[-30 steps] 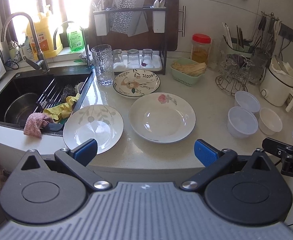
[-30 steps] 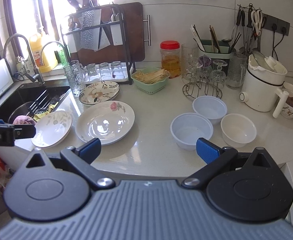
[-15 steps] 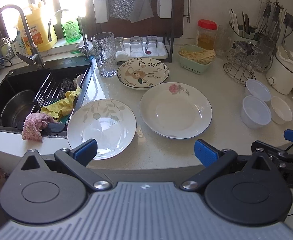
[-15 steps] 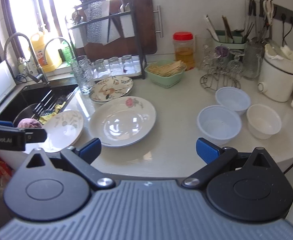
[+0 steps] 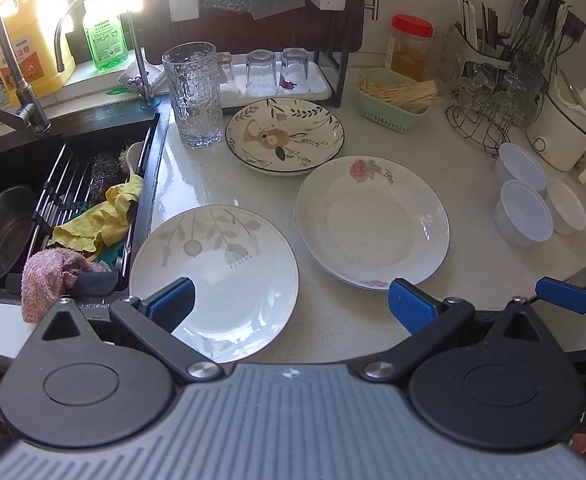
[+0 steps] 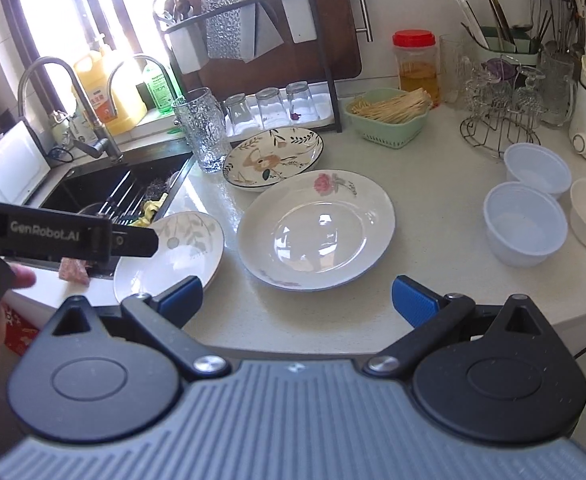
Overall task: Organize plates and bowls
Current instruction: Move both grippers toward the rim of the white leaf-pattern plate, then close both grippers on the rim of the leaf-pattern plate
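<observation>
Plates point(image 5: 213, 276) on counter point(image 5: 333, 320), left gripper point(image 6: 149, 242) marked "GenRobot.AI"

Glossy glazed plates point(image 5: 373, 220), translucent plastic bowls point(image 5: 523, 218), speckled polished countertop point(image 5: 333, 320).

home kitchen: black sink point(image 5: 9, 168) with faucet point(image 5: 1, 60), dish rack point(image 6: 253, 40), utensil holder point(image 6: 505, 44), stone bench point(image 5: 373, 312).

Both the left gripper point(image 5: 291, 304) and right gripper point(image 6: 297, 300) hover empty, fingers spread wide apart.
</observation>
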